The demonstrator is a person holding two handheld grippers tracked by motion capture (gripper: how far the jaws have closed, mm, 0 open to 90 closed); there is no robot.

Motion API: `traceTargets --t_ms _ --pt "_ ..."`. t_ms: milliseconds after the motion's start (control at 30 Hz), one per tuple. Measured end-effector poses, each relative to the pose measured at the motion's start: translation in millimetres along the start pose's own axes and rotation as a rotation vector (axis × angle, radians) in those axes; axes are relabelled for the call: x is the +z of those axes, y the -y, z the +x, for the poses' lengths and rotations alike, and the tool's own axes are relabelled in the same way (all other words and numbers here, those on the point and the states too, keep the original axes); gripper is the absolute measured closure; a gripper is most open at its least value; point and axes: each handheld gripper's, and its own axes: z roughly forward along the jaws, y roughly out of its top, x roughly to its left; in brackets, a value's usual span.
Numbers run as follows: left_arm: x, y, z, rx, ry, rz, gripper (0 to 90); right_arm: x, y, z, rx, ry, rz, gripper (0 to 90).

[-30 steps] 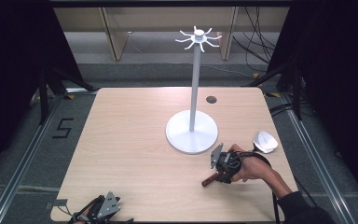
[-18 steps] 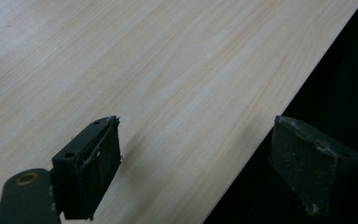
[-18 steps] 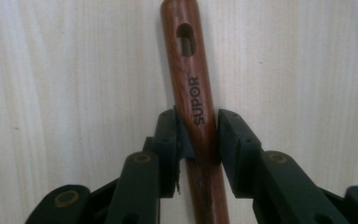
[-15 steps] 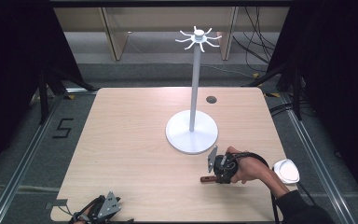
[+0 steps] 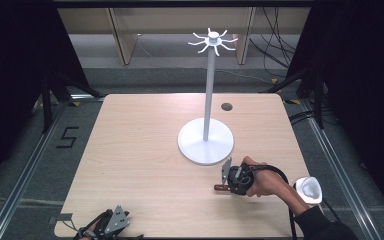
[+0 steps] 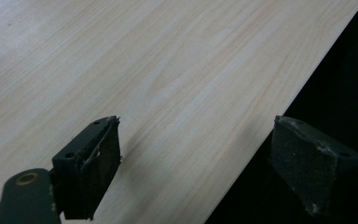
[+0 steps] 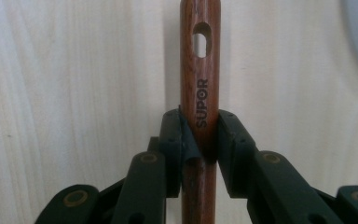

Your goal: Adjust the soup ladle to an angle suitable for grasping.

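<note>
Wooden handle (image 7: pixel 199 100) clamped in right gripper (image 7: pixel 200 137)
Jaws just closing onto it — handle upright at frame centre, between the pads; hand (image 5: pixel 265 182) low right, gripper level over table (image 5: pixel 130 150).

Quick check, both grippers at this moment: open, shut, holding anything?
Left gripper: open, nothing between its jaws, at the table edge.
Right gripper: jaws just closed, now shut on the wooden handle marked SUPOR.
</note>
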Motion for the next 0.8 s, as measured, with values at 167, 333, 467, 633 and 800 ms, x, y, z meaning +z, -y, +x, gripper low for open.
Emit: traceTargets --t_ms 167,333,467,633,800 --pt "0.1 0.0 0.0 -0.001 -0.002 0.001 15.5 -20.7 5.9 -3.0 0.054 0.062 -0.090 74.1" --pt "-0.1 0.1 0.5 0.001 -0.002 0.003 15.5 -42.7 15.0 -8.8 0.077 0.072 -0.218 74.1" --pt "-0.4 0.2 0.4 0.003 0.002 0.005 15.6 -62.0 24.1 -9.5 0.150 0.132 -0.291 74.1" --pt "-0.5 0.1 0.3 0.004 0.002 0.005 15.5 -80.2 34.9 -13.5 0.171 0.164 -0.385 74.1" --pt "0.0 0.1 -0.1 0.000 0.010 0.004 15.5 -99.5 49.1 -15.3 0.234 0.198 -0.476 74.1"
